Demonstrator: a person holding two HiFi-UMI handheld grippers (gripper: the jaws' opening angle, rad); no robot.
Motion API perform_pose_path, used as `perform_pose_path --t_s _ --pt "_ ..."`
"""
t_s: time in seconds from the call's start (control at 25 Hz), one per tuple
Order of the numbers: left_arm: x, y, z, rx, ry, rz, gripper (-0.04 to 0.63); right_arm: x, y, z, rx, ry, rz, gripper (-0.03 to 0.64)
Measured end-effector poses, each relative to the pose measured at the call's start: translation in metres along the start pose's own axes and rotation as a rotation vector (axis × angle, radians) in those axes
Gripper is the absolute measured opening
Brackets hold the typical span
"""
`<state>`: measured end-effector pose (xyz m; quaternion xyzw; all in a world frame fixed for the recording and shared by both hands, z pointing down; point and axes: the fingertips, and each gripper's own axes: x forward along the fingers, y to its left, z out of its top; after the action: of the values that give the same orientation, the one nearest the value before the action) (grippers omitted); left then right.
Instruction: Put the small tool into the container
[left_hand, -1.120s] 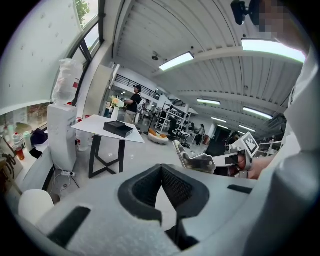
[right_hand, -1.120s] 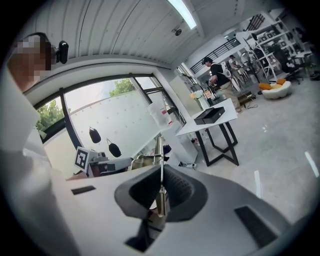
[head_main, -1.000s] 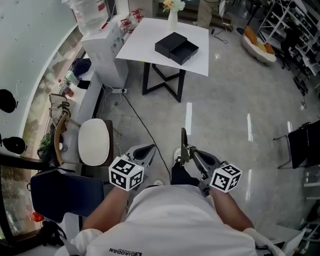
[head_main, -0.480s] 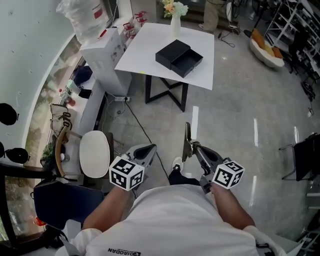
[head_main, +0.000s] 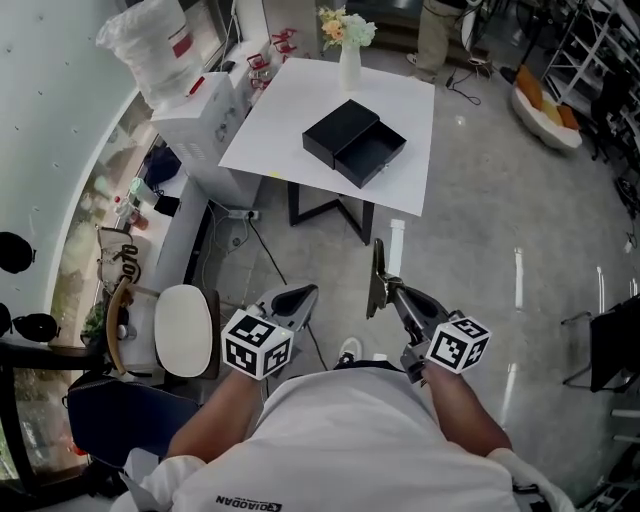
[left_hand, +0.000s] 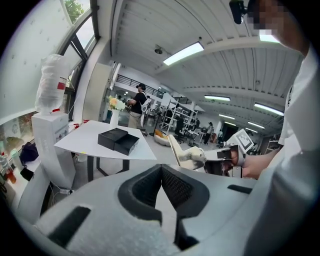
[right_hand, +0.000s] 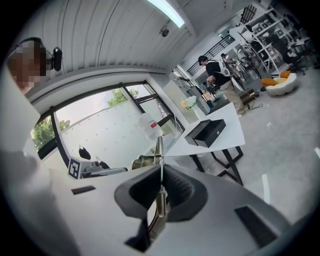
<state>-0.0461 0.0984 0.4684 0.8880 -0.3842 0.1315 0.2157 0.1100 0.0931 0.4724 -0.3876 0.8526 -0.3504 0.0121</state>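
The small tool (head_main: 377, 280) is a flat metal blade that stands upright in my right gripper (head_main: 392, 292), whose jaws are shut on it. In the right gripper view the tool (right_hand: 159, 150) sticks up from between the pads. The container is a black box (head_main: 355, 142) with its drawer pulled open, on a white table (head_main: 290, 100) ahead of me. It also shows in the left gripper view as the black box (left_hand: 118, 140) and in the right gripper view as the black box (right_hand: 209, 131). My left gripper (head_main: 290, 300) is shut and holds nothing, level with the right one in front of my chest.
A white vase with flowers (head_main: 347, 45) stands at the table's far edge. Left of the table is a white cabinet (head_main: 190, 110) with a plastic bag on top. A white-seated chair (head_main: 185, 317) and a dark blue chair (head_main: 130, 420) are at my left, and a cable (head_main: 270, 250) lies on the floor.
The table and black box have come closer and lower in the head view as I walk towards them. Both grippers keep their places before my chest, the tool still held.
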Motion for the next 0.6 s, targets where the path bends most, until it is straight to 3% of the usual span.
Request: perform_pose_path --t_s 0.6 --pt "0.073 0.018 0.021 -0.011 0.040 0.043 0.009 0.024 -0.071 0.039 0.038 0.017 0.026 0.018"
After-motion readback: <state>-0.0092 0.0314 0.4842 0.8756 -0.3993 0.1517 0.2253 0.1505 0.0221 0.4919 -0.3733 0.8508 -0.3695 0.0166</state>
